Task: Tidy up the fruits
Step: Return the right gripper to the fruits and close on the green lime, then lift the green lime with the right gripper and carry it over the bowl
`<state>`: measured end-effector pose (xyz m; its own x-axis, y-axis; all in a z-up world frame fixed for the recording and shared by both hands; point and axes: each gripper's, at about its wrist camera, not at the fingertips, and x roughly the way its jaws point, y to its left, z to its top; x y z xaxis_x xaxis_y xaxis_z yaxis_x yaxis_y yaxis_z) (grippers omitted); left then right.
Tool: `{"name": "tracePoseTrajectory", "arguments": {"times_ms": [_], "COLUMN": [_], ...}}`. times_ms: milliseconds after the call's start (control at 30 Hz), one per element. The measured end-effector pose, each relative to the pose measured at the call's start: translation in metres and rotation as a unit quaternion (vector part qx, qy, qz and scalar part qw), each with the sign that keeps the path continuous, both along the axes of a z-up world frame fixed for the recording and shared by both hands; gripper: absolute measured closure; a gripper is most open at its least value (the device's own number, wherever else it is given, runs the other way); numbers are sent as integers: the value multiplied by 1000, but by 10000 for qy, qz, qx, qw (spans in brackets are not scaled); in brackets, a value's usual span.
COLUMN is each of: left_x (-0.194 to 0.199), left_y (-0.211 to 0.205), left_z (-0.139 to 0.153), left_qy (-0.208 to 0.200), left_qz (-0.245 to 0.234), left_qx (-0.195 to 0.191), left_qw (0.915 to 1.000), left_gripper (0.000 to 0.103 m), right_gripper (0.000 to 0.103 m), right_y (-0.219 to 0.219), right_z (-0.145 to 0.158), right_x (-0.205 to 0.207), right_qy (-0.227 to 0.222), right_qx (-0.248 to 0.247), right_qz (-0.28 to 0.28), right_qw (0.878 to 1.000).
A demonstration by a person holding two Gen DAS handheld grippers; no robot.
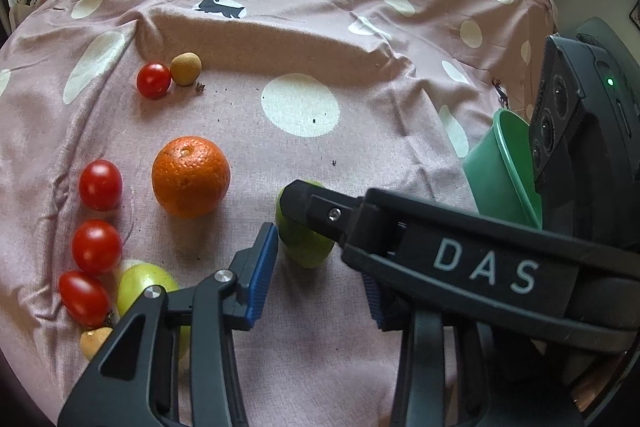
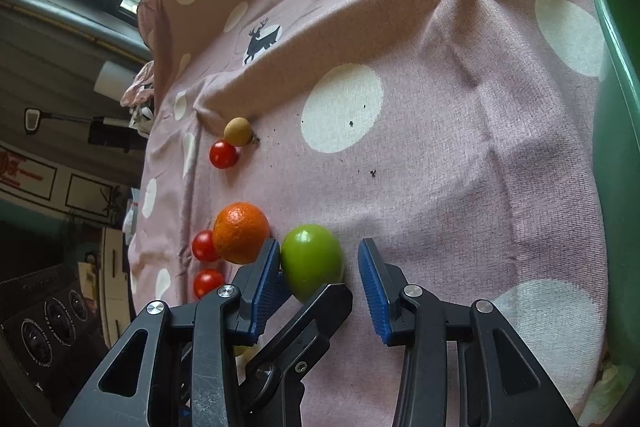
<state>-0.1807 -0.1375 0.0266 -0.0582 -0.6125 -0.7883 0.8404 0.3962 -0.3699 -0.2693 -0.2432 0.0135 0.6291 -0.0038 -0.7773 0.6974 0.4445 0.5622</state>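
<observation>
A green round fruit (image 1: pixel 304 247) (image 2: pixel 312 259) lies on the pink dotted cloth (image 1: pixel 360 155) beside an orange (image 1: pixel 191 177) (image 2: pixel 241 233). My right gripper (image 2: pixel 319 245) stands open around the green fruit: its left pad touches it, and a gap shows at the right pad. In the left wrist view, one black right-gripper finger (image 1: pixel 320 211) lies across the fruit's top. My left gripper (image 1: pixel 318 255) is open just short of the same fruit, its right pad partly hidden. Its black finger (image 2: pixel 308 323) shows in the right wrist view.
Three cherry tomatoes (image 1: pixel 97 247) line the left side, with a second green fruit (image 1: pixel 146 287) and a tan one (image 1: pixel 94 341) near them. Farther back sit another tomato (image 1: pixel 153 81) and a small brown fruit (image 1: pixel 185 68). A green bowl (image 1: pixel 504 179) (image 2: pixel 616 147) stands at the right.
</observation>
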Motion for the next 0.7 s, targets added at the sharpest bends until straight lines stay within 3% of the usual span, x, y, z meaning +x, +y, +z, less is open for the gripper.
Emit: {"name": "tracePoseTrajectory", "arguments": {"times_ms": [167, 700], "left_x": [-2, -4], "left_y": [-2, 3], "left_z": [-2, 8], "left_qy": [-10, -283], "left_qz": [-20, -25], "left_qx": [4, -101], "left_qw": [10000, 9995], "left_gripper": [70, 72], "right_gripper": [65, 65], "right_y": [0, 6], "right_z": [-2, 3], "right_x": [1, -3], "right_qy": [3, -94], "right_qx": [34, -17], "right_qz": [27, 32], "right_qw": [10000, 9999]}}
